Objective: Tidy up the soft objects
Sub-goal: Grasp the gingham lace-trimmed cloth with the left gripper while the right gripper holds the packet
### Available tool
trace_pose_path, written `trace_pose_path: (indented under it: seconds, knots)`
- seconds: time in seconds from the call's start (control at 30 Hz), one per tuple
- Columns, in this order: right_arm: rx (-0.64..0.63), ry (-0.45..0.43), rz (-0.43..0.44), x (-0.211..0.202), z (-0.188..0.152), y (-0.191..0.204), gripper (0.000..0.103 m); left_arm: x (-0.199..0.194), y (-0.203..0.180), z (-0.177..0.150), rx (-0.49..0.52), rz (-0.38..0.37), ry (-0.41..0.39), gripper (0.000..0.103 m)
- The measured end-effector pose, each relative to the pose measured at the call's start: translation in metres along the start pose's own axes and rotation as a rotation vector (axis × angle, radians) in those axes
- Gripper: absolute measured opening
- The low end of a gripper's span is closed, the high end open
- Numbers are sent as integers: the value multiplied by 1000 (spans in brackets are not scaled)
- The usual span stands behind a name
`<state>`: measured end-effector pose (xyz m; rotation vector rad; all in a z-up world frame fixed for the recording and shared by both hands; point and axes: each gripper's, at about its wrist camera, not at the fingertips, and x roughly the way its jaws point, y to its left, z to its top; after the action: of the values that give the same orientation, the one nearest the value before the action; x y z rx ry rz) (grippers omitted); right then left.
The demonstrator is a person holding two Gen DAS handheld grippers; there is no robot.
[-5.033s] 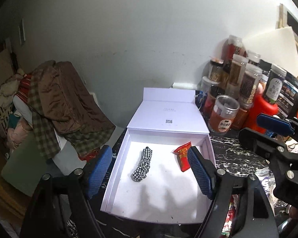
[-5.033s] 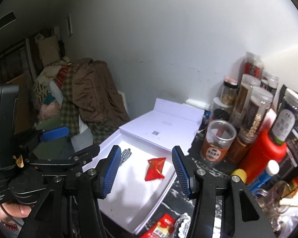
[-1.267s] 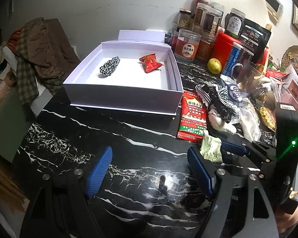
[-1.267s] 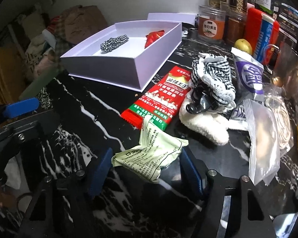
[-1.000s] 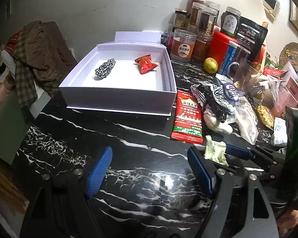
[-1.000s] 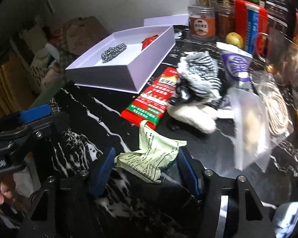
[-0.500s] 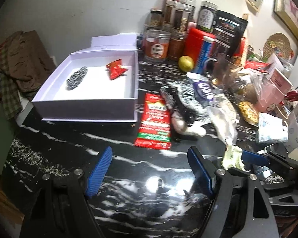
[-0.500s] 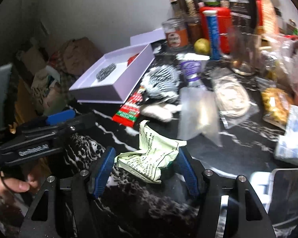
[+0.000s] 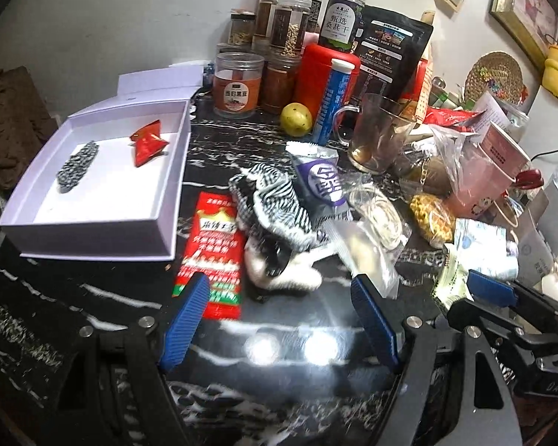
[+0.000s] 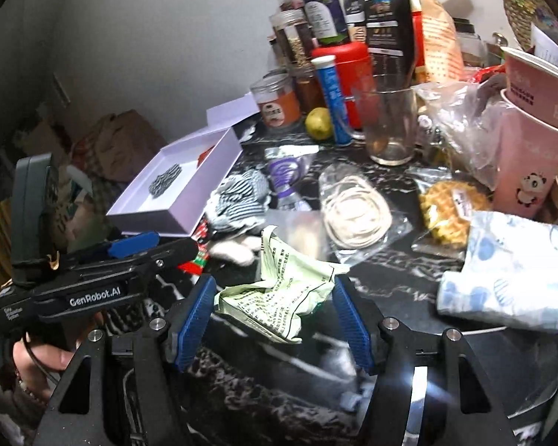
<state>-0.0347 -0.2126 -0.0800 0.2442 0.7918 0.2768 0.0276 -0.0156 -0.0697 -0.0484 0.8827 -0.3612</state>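
Note:
My right gripper [image 10: 273, 314] is shut on a crumpled pale green packet [image 10: 279, 293] and holds it above the black marble table [image 10: 390, 297]. The packet also shows at the right of the left wrist view [image 9: 452, 278]. My left gripper [image 9: 281, 323] is open and empty, low over the table's front. Just beyond it lie a long red snack packet [image 9: 212, 252] and a striped black-and-white plush item [image 9: 275, 208]. A white box [image 9: 93, 219] at the left holds a checked fabric roll [image 9: 76, 163] and a small red packet [image 9: 147, 143].
Jars [image 9: 236, 85], a red canister [image 9: 325, 74], a blue tube [image 9: 333, 100], a lemon [image 9: 295, 119] and a glass mug [image 9: 379, 133] stand at the back. Plastic bags [image 9: 372, 223], a pink cup [image 10: 532, 126] and a blue-patterned tissue pack [image 10: 502, 271] crowd the right.
Both grippers have swung right, away from the box. My right gripper closed on the green packet, lifted it off the table and carried it rightward. The left gripper stayed open.

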Motion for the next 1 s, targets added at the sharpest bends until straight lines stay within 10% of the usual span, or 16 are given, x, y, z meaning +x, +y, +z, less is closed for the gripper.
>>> trace_pose_path:
  seconds: [0.63,0.83,1.0]
  knots:
    - [40,18,5,38,34,-33,65,95,6,56,-22,58,88,78]
    - [42,33,12,47,39,-35,65,111,6,56,-5,49,101,48]
    - [35,38,17,52,41,-34,65,101,1,57,24,32,76,43]
